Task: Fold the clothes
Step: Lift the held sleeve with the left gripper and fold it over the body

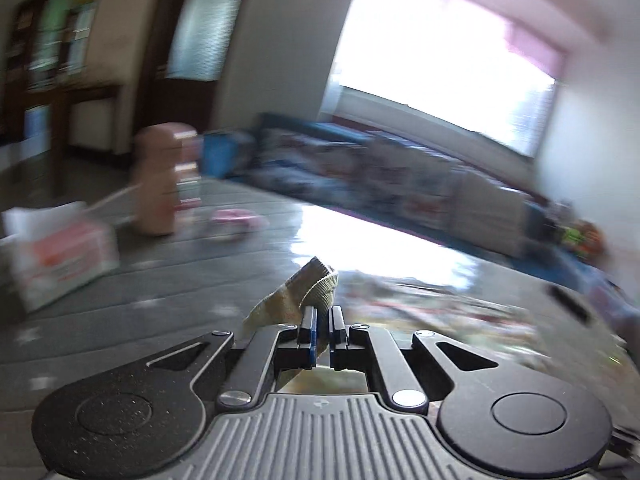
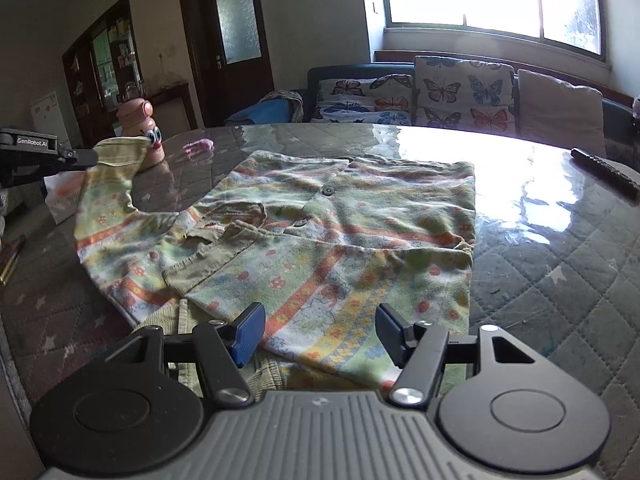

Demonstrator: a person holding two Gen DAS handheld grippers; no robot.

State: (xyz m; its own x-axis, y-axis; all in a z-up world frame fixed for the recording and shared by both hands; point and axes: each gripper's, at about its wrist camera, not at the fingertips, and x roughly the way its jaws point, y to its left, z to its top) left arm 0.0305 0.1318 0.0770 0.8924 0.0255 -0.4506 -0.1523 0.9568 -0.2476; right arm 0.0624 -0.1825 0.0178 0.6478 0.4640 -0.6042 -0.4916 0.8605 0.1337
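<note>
Right wrist view: white lettering reading "GenRobot.AI" is legible on the body of the left gripper point(image 2: 94, 157), which enters from the left edge and holds the ribbed cuff of the sleeve point(image 2: 116, 156) lifted above the table point(image 2: 560, 272). The rest of the patterned cardigan point(image 2: 320, 232) lies spread on the quilted, glossy tabletop, buttons facing up, directly ahead of the right gripper point(image 2: 320, 330), whose jaws stand wide apart over the near hem with nothing pinched between them. A pink cartoon-faced bottle point(image 2: 146, 132) stands behind the raised sleeve; a dark remote control point(image 2: 604, 174) lies at the far right. Left wrist view: heavily blurred; it alone shows the left jaws nearly closed on the cuff, and a red-and-white box point(image 1: 64, 256) whose printing is unreadable.
</note>
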